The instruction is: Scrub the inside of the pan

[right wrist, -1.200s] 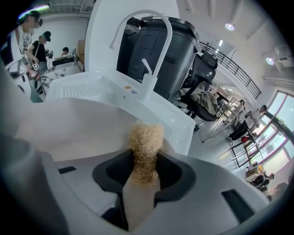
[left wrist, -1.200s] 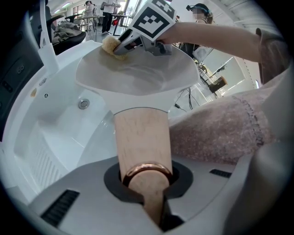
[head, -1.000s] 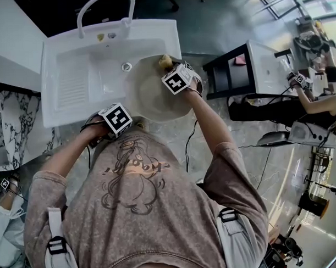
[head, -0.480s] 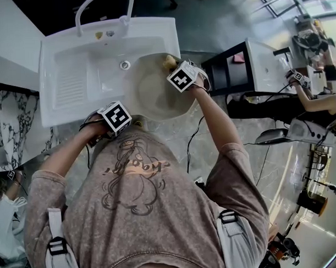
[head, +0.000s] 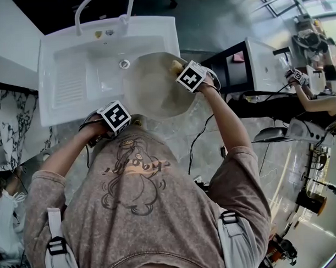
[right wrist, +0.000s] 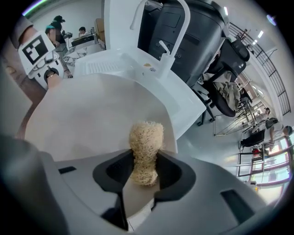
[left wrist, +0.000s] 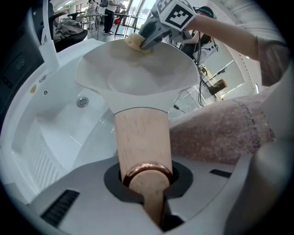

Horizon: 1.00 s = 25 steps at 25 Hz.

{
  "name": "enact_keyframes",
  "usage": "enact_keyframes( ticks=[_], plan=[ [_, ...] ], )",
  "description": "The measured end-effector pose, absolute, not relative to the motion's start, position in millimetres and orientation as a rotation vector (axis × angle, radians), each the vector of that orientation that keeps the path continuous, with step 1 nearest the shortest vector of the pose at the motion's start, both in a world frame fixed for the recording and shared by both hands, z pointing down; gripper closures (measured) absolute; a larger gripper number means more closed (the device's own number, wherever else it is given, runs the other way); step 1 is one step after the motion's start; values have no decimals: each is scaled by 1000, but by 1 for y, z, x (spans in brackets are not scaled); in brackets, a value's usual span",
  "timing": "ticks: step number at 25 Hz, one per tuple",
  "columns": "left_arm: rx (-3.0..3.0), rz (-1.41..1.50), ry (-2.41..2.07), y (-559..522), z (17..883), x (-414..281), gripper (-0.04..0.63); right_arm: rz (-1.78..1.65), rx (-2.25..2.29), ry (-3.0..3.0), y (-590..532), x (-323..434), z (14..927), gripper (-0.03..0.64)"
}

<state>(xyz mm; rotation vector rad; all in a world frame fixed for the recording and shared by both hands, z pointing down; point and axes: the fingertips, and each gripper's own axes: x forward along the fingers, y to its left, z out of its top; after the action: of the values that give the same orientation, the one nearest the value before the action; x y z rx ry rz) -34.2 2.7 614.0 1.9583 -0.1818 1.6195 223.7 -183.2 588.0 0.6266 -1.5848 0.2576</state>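
Observation:
A wide cream pan rests over the right part of a white sink. Its wooden handle with a copper ring runs back between the jaws of my left gripper, which is shut on it near the sink's front edge. My right gripper holds a tan fibrous scrubber, and is shut on it. The scrubber presses on the pan's inner wall at its far right rim.
A white faucet arches over the sink's back edge, with the drain left of the pan. A black-and-white table stands close on the right. Another person sits further right. Marble floor lies below.
My right gripper and the scrubber have slid rightward along the pan's far rim. The left gripper has kept hold of the handle in place.

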Motion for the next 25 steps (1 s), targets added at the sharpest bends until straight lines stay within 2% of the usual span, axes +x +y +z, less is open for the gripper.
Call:
enact_keyframes(
  ticks=[7,25],
  plan=[
    [1954,1617,-174,4,614,-35,551,304,519,-1542,-155,233,582,462],
    [1945,1605,-178,4,616,-33,551,349,291,-1668,-79,197,574,463]
  ],
)
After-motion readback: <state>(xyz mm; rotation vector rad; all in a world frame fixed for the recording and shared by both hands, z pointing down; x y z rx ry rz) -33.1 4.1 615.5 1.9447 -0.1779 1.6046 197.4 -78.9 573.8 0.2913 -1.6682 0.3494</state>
